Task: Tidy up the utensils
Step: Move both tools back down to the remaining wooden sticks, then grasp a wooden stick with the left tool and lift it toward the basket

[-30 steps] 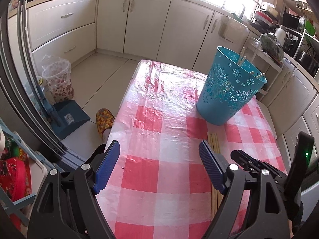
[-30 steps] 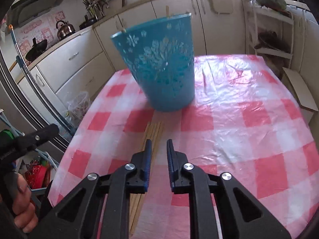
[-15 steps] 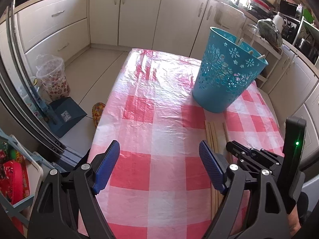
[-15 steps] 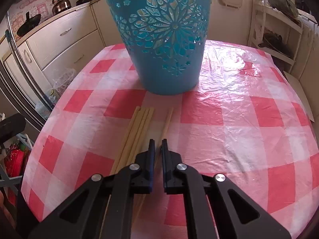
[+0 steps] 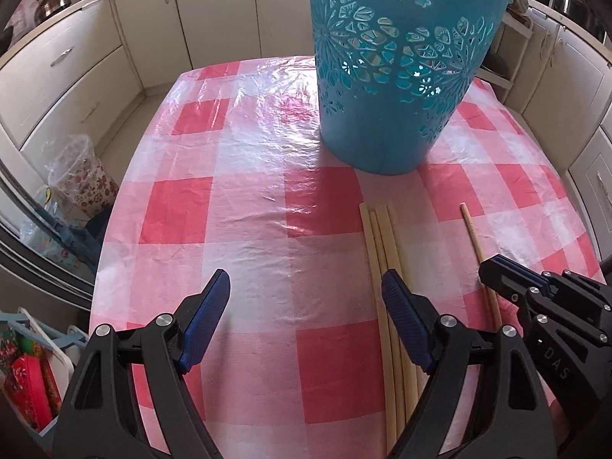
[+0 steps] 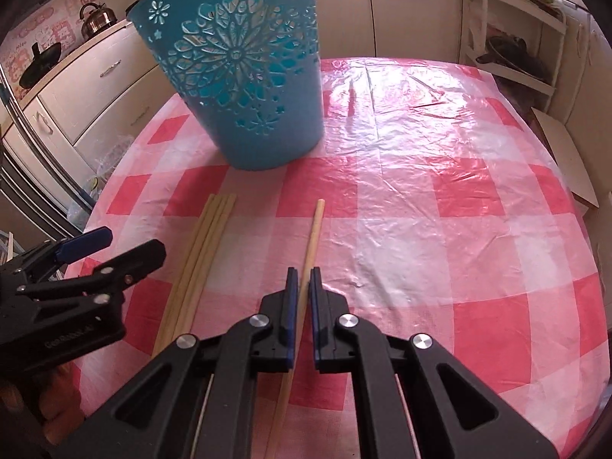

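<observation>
Low in the right wrist frame, the right gripper (image 6: 301, 287) is clenched on a lone chopstick (image 6: 313, 233): light, stiff, smooth, best held mid-shaft. Four more chopsticks (image 6: 208, 237) lie left of it; the left gripper (image 5: 306, 290) gapes empty. Glossy checked tablecloth (image 6: 440, 229), blue basket (image 6: 244, 88), kitchen cabinets (image 5: 69, 72) behind.

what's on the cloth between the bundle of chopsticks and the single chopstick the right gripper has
Nothing: only bare checked tablecloth separates the chopstick bundle from the single chopstick in the right gripper, as the right wrist view shows.
</observation>
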